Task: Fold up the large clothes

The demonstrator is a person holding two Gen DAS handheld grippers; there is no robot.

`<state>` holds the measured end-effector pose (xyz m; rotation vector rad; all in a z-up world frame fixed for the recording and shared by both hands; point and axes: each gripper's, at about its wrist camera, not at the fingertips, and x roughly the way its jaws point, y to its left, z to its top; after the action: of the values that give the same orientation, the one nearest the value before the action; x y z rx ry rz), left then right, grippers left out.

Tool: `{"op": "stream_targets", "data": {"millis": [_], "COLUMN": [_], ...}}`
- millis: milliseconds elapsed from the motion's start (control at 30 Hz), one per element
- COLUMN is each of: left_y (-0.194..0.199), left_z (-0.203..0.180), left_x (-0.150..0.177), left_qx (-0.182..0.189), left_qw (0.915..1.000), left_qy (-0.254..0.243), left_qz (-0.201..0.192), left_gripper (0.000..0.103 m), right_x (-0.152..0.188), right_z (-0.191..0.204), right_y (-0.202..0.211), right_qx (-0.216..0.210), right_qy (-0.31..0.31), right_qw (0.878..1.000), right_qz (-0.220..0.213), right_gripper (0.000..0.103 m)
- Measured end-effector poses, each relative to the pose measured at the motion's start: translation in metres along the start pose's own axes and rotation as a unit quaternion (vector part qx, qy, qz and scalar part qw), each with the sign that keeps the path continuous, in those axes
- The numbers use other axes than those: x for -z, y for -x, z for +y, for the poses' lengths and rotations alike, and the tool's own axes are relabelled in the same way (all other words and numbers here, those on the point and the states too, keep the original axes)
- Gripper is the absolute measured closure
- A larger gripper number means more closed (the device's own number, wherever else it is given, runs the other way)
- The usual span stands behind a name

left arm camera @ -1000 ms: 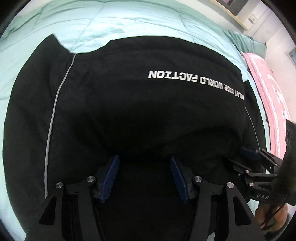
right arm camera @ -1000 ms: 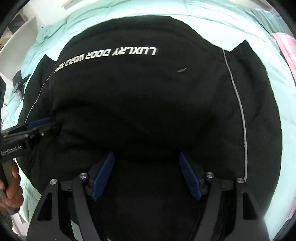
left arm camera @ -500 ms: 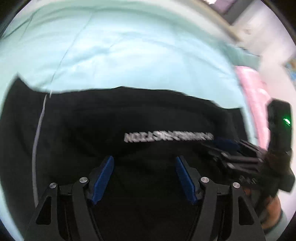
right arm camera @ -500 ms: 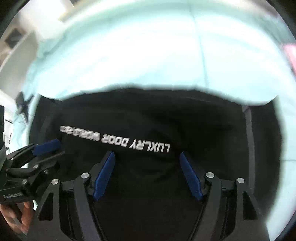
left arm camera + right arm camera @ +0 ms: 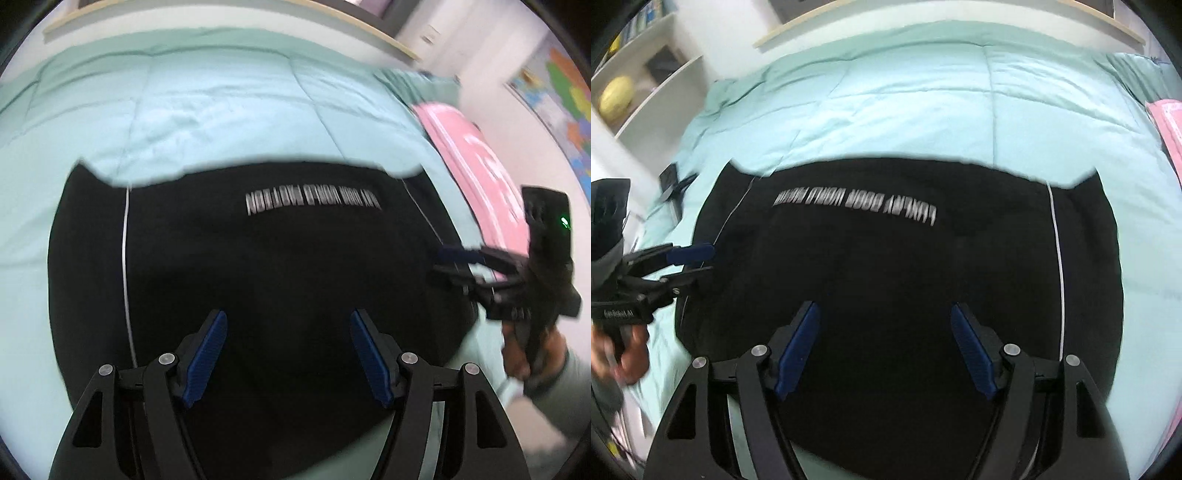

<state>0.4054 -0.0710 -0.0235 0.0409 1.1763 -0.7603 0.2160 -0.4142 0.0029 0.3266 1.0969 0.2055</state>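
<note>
A black garment [image 5: 295, 258] with white lettering and thin white side stripes lies folded flat on a mint-green quilt [image 5: 221, 110]. My left gripper [image 5: 288, 315] hovers above its near part, open, with nothing between the blue pads. My right gripper [image 5: 884, 306] hangs over the same garment [image 5: 905, 266], also open and empty. Each gripper shows in the other's view: the right gripper [image 5: 443, 263] at the garment's right edge, the left gripper [image 5: 708, 261] at its left edge, each held in a hand. Both views are blurred by motion.
The quilt [image 5: 923, 103] stretches far beyond the garment to a wooden bed edge. A pink cloth [image 5: 480, 158] lies along the right side. White shelves [image 5: 646, 74] with a yellow object [image 5: 615, 96] stand left. A small dark item [image 5: 670, 184] lies on the quilt's left.
Both grippers have lifted up and back from the garment, so much more quilt shows beyond it. The left jaws have spread wider. The garment stays flat on the bed.
</note>
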Motion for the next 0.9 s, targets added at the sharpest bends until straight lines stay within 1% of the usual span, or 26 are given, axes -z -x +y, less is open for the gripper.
{"op": "stream_targets", "data": {"millis": [67, 100, 133, 200, 267, 300, 367, 467, 567, 667, 733, 800, 833, 867, 900], "left_y": [-0.007, -0.018, -0.028, -0.054, -0.060, -0.059, -0.051, -0.032, -0.006, 0.018, 0.029, 0.043, 0.050, 0.057, 0.064], "left_z": [0.002, 0.004, 0.001, 0.004, 0.001, -0.001, -0.003, -0.003, 0.000, 0.007, 0.013, 0.009, 0.004, 0.001, 0.001], "left_x": [0.022, 0.033, 0.042, 0.049, 0.045, 0.042, 0.040, 0.043, 0.053, 0.070, 0.076, 0.078, 0.080, 0.080, 0.079], "left_qx": [0.009, 0.003, -0.011, -0.038, -0.057, -0.065, -0.066, -0.058, -0.055, -0.054, -0.073, -0.137, -0.177, -0.199, -0.206], "left_qw": [0.9996, 0.9988, 0.9982, 0.9969, 0.9959, 0.9952, 0.9944, 0.9941, 0.9937, 0.9917, 0.9902, 0.9858, 0.9807, 0.9771, 0.9756], "left_qy": [0.013, 0.027, 0.034, 0.040, 0.052, 0.059, 0.075, 0.087, 0.098, 0.117, 0.119, 0.096, 0.076, 0.063, 0.062], "left_qz": [0.025, 0.041, 0.048, 0.055, 0.048, 0.043, 0.036, 0.026, 0.007, 0.001, -0.002, -0.021, -0.033, -0.039, -0.043], "left_gripper": [0.033, 0.033, 0.033, 0.033, 0.032, 0.031, 0.031, 0.031, 0.031, 0.031, 0.031, 0.031, 0.031, 0.031, 0.031], "right_x": [0.025, 0.025, 0.034, 0.035, 0.031, 0.028, 0.025, 0.031, 0.054, 0.069, 0.076, 0.078, 0.077, 0.072, 0.068], "right_z": [0.002, -0.010, -0.015, -0.017, -0.016, -0.013, -0.017, -0.025, -0.035, -0.034, -0.034, -0.033, -0.034, -0.031, -0.034], "right_y": [-0.016, -0.029, -0.041, -0.053, -0.056, -0.057, -0.053, -0.034, -0.023, -0.012, 0.000, 0.013, 0.020, 0.021, 0.028], "right_qx": [0.027, 0.035, 0.036, 0.033, 0.048, 0.050, 0.047, 0.019, 0.001, 0.002, 0.004, 0.018, 0.025, 0.031, 0.041], "right_qy": [-0.002, -0.007, -0.019, -0.032, -0.032, -0.034, -0.049, -0.081, -0.101, -0.112, -0.116, -0.117, -0.118, -0.119, -0.121], "right_qw": [0.999, 0.998, 0.998, 0.997, 0.997, 0.997, 0.996, 0.994, 0.993, 0.992, 0.992, 0.992, 0.992, 0.992, 0.992], "right_qz": [0.036, 0.049, 0.058, 0.055, 0.053, 0.057, 0.063, 0.065, 0.063, 0.062, 0.058, 0.042, 0.032, 0.024, 0.015], "right_gripper": [0.026, 0.027, 0.027, 0.025, 0.024, 0.023, 0.022, 0.022, 0.022, 0.022, 0.022, 0.022, 0.022, 0.022, 0.022]}}
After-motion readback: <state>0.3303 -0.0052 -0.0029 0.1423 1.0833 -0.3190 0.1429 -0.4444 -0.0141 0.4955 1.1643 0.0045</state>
